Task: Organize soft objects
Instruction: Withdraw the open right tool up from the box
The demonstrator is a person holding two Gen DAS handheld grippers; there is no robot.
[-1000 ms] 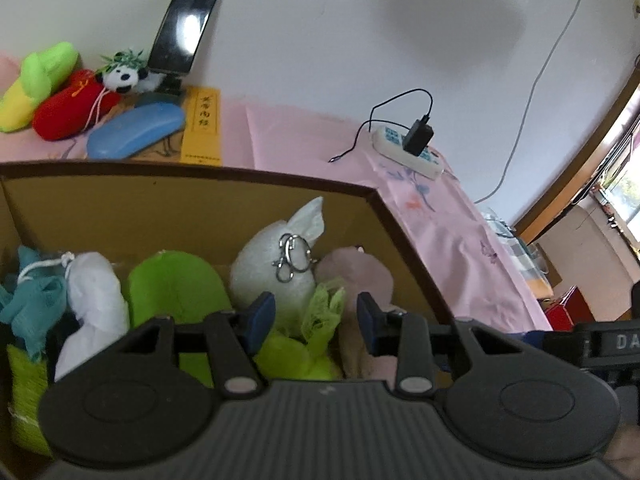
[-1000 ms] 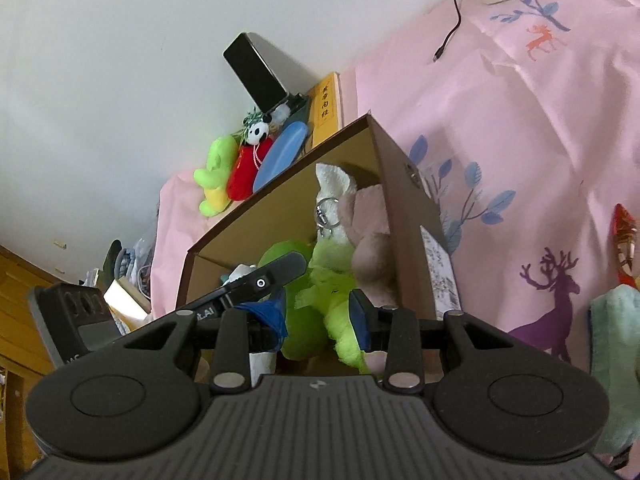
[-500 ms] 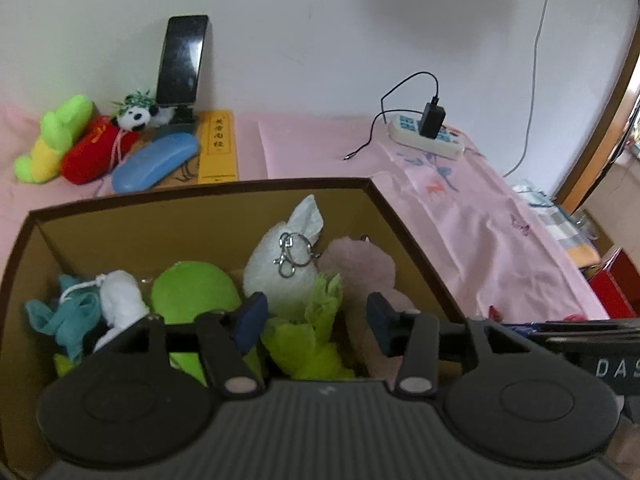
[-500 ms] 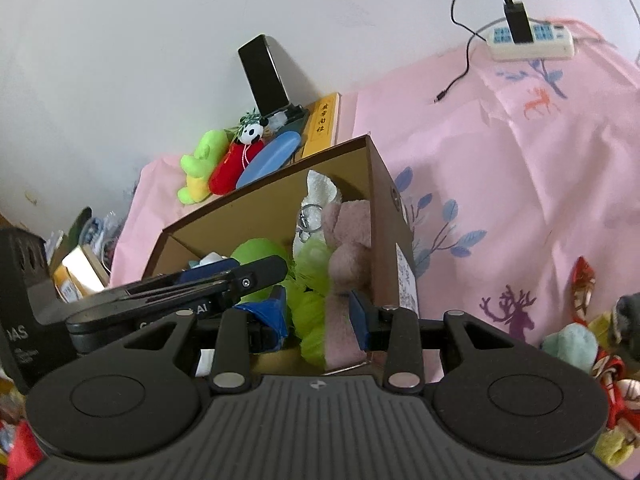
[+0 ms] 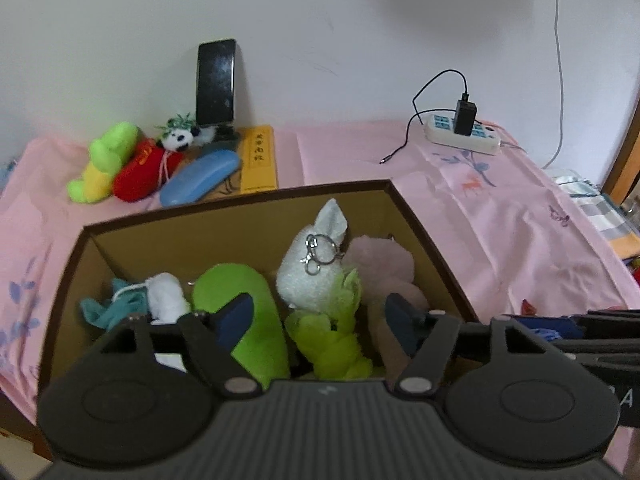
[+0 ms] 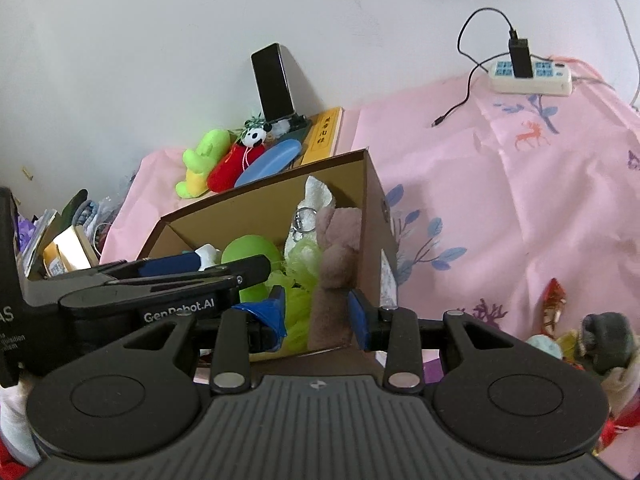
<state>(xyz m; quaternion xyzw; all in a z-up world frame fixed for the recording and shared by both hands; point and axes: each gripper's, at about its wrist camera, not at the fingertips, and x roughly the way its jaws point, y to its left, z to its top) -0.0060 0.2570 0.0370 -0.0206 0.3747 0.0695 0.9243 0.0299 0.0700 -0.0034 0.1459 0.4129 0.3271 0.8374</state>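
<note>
The left gripper (image 5: 320, 316) is showing a black ribbed body, with round black discs sitting at seven and five o'clock. Two angled black arms are running up from silver screws to dark blue pads (image 5: 236, 316). The right gripper (image 6: 316, 312) is wearing the same ribbed black shell, twin discs and silver screws, and its blue pads (image 6: 357, 314) are looking brighter. Seen from the right wrist at nine o'clock, the left gripper is carrying white lettering reading "GenRobot.AI" along its black side.
</note>
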